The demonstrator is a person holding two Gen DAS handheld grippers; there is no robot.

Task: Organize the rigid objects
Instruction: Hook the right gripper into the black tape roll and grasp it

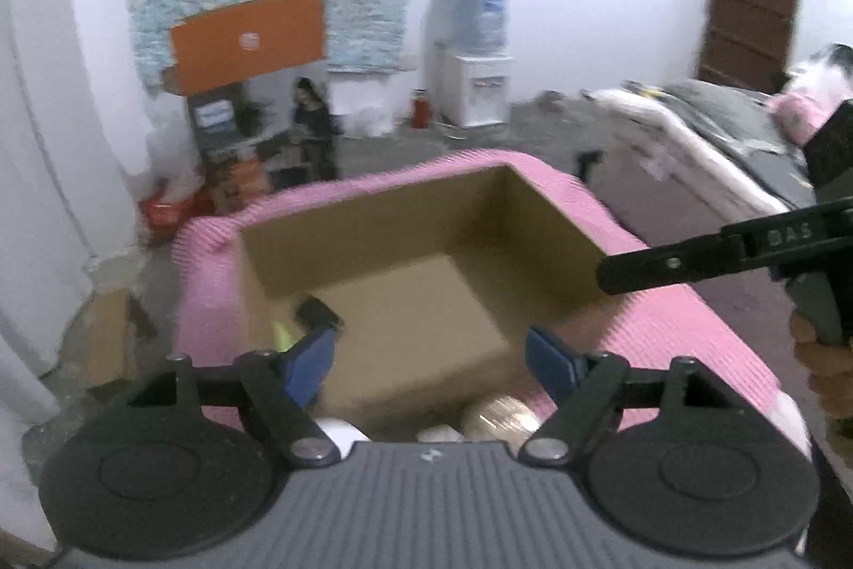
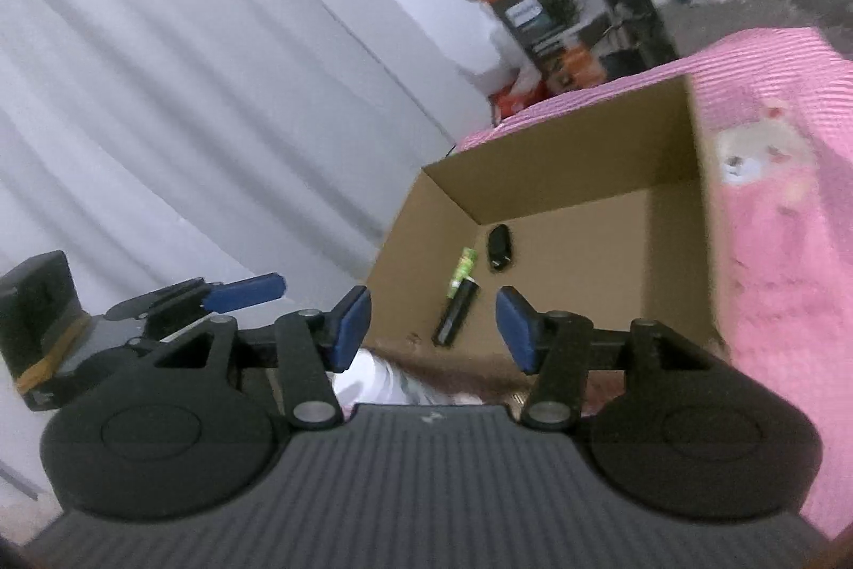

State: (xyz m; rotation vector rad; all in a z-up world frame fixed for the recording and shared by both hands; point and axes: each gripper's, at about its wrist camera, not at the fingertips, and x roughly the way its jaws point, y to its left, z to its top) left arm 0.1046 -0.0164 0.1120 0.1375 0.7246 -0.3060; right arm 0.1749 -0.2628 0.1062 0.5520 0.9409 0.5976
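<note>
An open cardboard box (image 1: 554,222) (image 2: 586,131) stands on a pink cloth (image 1: 682,323). Inside it lie a black key fob (image 2: 500,246), a green tube (image 2: 463,269) and a long black remote-like bar (image 2: 456,319). In the left wrist view only the black fob (image 1: 315,310) and a green tip (image 1: 281,334) show. My left gripper (image 1: 429,363) is open and empty over the box's near edge. My right gripper (image 2: 434,329) is open and empty above the box's near side. A gold round object (image 1: 498,417) and white items (image 1: 341,430) sit just under the left gripper.
The right gripper's arm (image 1: 719,254) reaches in from the right of the left wrist view; the left gripper (image 2: 242,294) shows at left in the right wrist view. A white curtain (image 2: 186,89), a printed carton (image 1: 261,131), a water dispenser (image 1: 477,51) and a bed (image 1: 709,142) surround.
</note>
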